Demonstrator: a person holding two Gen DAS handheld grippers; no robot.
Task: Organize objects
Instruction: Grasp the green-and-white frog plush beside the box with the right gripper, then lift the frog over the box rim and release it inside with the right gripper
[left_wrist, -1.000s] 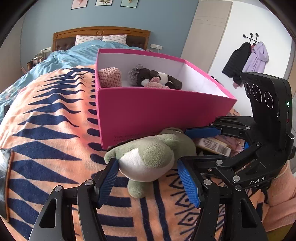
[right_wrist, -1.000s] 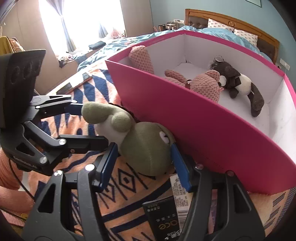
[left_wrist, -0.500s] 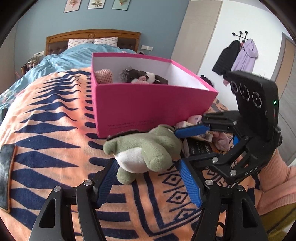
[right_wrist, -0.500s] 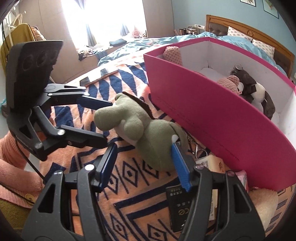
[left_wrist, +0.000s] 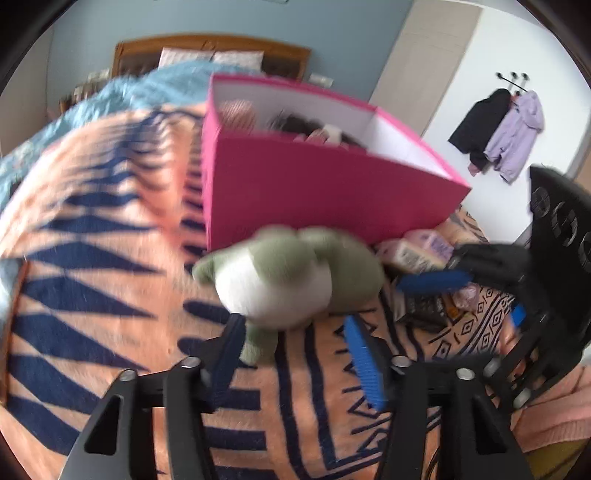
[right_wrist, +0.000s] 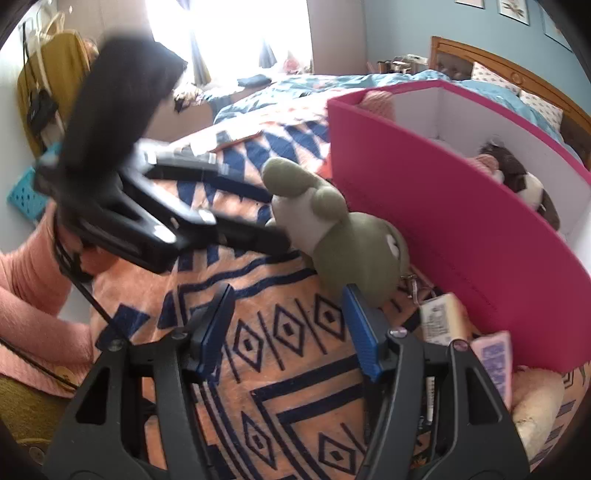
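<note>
A green and white plush frog (left_wrist: 291, 277) lies on the patterned orange blanket in front of the pink box (left_wrist: 314, 192). My left gripper (left_wrist: 295, 354) is open, its blue pads on either side of the frog's lower end, not closed on it. It also shows in the right wrist view (right_wrist: 258, 210), reaching the frog (right_wrist: 343, 236) from the left. My right gripper (right_wrist: 291, 328) is open and empty, just short of the frog, and shows in the left wrist view (left_wrist: 476, 295) at the right. The box (right_wrist: 461, 221) holds a dark plush (right_wrist: 521, 181) and pink plush toys (left_wrist: 238, 114).
Small packets and cards (right_wrist: 439, 321) lie beside the box's front wall, with a cream plush (right_wrist: 535, 398) at the right. The blanket (left_wrist: 92, 277) covers the bed, with a wooden headboard (left_wrist: 210, 44) behind. Coats (left_wrist: 498, 129) hang on the far wall.
Both grippers have drawn back from the frog. The right gripper, which straddled the frog, now sits clear of it. The left view is motion-blurred; the frog has shifted and rolled slightly.
</note>
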